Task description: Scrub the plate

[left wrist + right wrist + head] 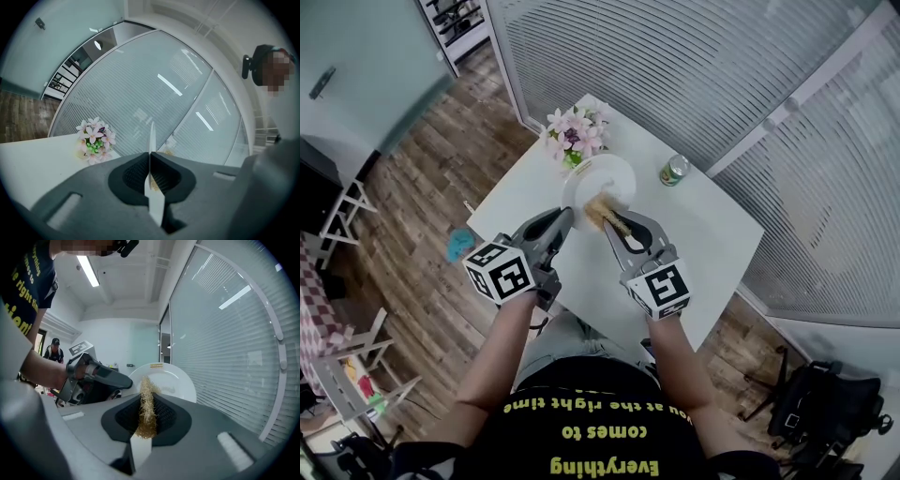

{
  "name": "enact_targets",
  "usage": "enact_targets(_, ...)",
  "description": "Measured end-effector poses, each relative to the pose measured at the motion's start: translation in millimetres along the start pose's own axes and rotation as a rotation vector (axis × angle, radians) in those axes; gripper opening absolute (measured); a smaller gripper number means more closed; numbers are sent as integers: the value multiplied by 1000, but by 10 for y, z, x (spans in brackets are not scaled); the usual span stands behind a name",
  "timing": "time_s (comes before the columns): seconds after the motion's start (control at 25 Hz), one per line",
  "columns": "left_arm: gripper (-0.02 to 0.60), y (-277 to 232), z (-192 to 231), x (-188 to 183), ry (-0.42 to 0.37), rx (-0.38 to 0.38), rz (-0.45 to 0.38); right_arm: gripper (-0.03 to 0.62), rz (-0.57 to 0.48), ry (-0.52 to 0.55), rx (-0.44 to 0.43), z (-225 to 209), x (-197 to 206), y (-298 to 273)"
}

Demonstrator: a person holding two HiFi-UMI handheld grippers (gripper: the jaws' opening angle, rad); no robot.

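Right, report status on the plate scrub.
Left gripper shut on rim of round white plate, held upright. Right gripper shut on straw-coloured fibre scrubber, up at the plate's face. Pink flowers and green can beyond, clear.

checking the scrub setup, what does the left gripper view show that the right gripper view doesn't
Only the left gripper view: the pink flowers on the white table, and the plate seen edge-on between that gripper's shut jaws.
Only the right gripper view: a tan fibrous scrubber clamped in its own jaws, the plate's white face, and the left gripper gripping the plate's rim.
Both: the plate and the slatted glass wall.
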State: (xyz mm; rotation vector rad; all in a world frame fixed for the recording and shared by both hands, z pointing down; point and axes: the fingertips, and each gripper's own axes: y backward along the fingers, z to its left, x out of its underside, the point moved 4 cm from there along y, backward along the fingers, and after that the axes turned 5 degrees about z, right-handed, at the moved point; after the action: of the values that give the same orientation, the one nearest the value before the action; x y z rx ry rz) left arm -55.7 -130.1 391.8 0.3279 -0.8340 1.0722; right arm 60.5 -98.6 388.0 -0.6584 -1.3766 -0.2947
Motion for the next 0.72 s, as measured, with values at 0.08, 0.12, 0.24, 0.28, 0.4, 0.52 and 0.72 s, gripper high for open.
enact_targets(0.08,9,-5,11,-1,0,-3,1,38,3,4,-23,74,5,-15)
enact_targets(0.12,8,-4,18,1,1,-5,1,38,4,4,-33,108,6,-19)
enact_targets(0.24,9,8,48,3,5,-10,-1,38,-1,9,-64,197,-14,-24)
enact_targets(0.28,9,8,56,0,6,-10,-3,38,-6,14,-72,222,-28,-25)
enact_targets(0.4,9,4,63,-11,8,-8,-7,38,-12,17,-98,296,-41,-21)
enact_targets(0.52,9,9,72,-24,8,-10,-13,38,-13,17,-123,354,-39,-22)
enact_targets(0.72,9,11,43,-27,5,-2,-13,38,-2,40,-127,359,-32,-19)
